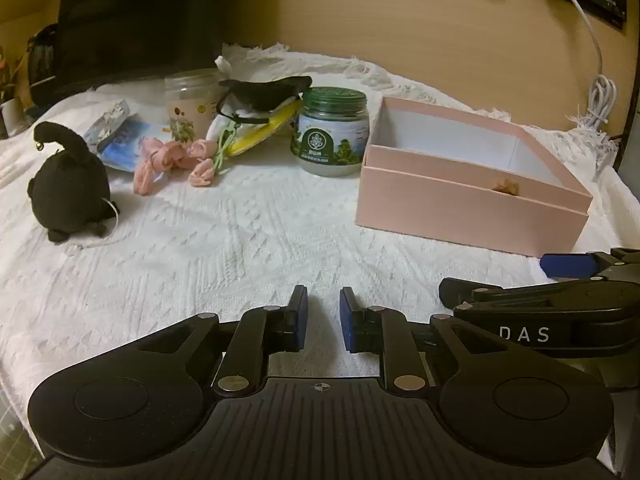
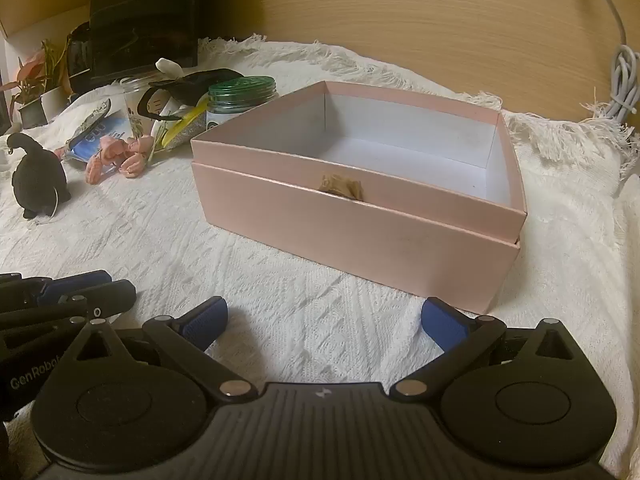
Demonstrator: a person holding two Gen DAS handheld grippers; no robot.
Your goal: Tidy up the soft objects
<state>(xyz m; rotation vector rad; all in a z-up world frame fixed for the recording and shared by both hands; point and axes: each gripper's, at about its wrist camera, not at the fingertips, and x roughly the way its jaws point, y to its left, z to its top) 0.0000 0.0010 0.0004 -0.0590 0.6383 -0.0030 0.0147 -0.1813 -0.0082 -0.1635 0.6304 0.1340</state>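
Note:
A pink open box [image 1: 460, 204] [image 2: 360, 220] stands on the white cloth; a small tan soft thing [image 2: 342, 189] [image 1: 506, 189] peeks over its front wall. A black plush toy [image 1: 66, 188] [image 2: 38, 178] sits at the left. Pink fabric flowers [image 1: 172, 160] [image 2: 116, 156] lie beyond it. My left gripper [image 1: 323, 316] hovers low over the cloth, jaws a narrow gap apart, empty. My right gripper [image 2: 324, 326] is wide open and empty, just in front of the box; it also shows in the left wrist view [image 1: 568, 280].
A green-lidded jar [image 1: 334, 132] [image 2: 240, 98], a clear jar [image 1: 190, 106], a black and yellow bundle [image 1: 260, 108], and a blue packet [image 1: 120, 144] crowd the back left. A dark monitor [image 1: 136, 20] stands behind. A white cable [image 1: 598, 96] hangs at right.

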